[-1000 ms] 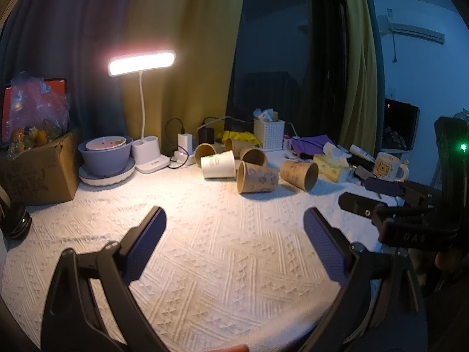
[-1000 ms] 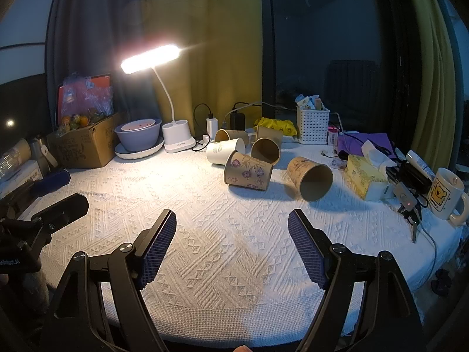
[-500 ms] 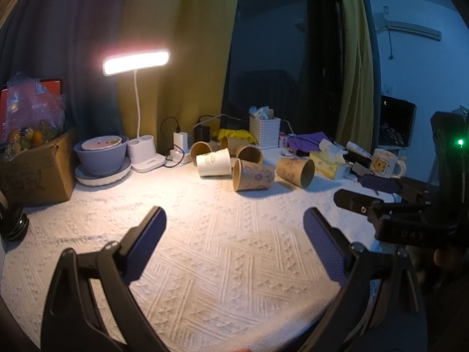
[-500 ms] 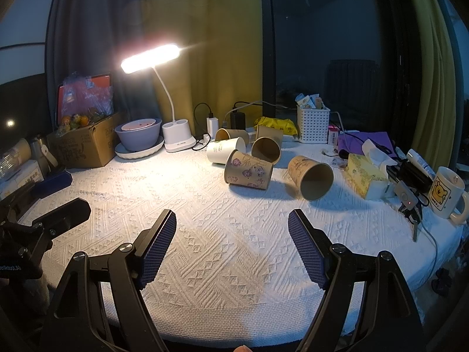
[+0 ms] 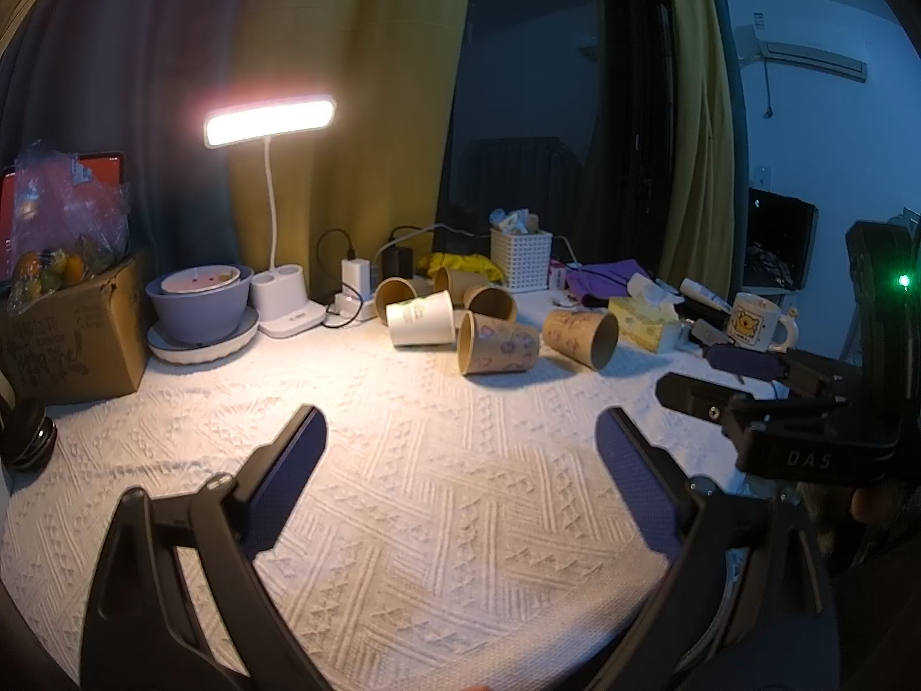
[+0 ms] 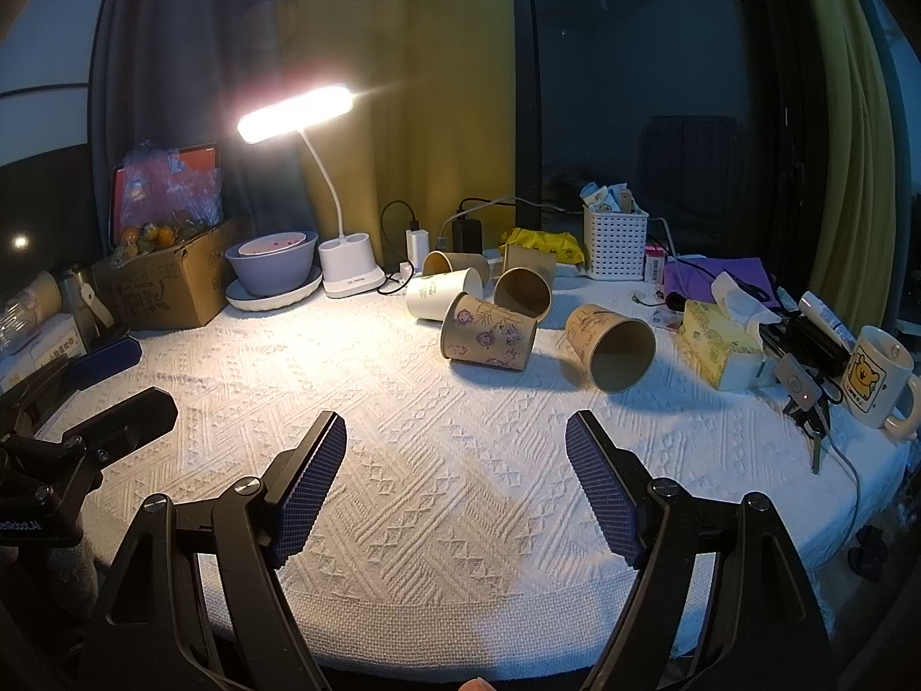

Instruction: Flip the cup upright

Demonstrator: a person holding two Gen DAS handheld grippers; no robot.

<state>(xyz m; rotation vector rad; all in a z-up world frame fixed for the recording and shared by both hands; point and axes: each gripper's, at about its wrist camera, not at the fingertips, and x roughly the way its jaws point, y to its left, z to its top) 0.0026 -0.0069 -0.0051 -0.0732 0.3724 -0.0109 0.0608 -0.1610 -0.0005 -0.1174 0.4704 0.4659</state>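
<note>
Over the last second the left tool (image 5: pixel 460 437) has shifted only slightly; the right tool (image 6: pixel 455 437) has not moved. Both are spread wide, holding nothing. The brown paper cups (image 6: pixel 489 334) lie on their sides at the far tabletop (image 6: pixel 460 518), so approach has yet to begin

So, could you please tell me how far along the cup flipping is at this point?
Nothing looks done: the patterned cup, the brown cup and the white cup all lie on their sides. Both the left tongs and right tongs hang open and empty over the tablecloth. Every flip remains.

Lit desk lamp (image 6: pixel 295 114), yellow curtains (image 6: pixel 414 86).
</note>
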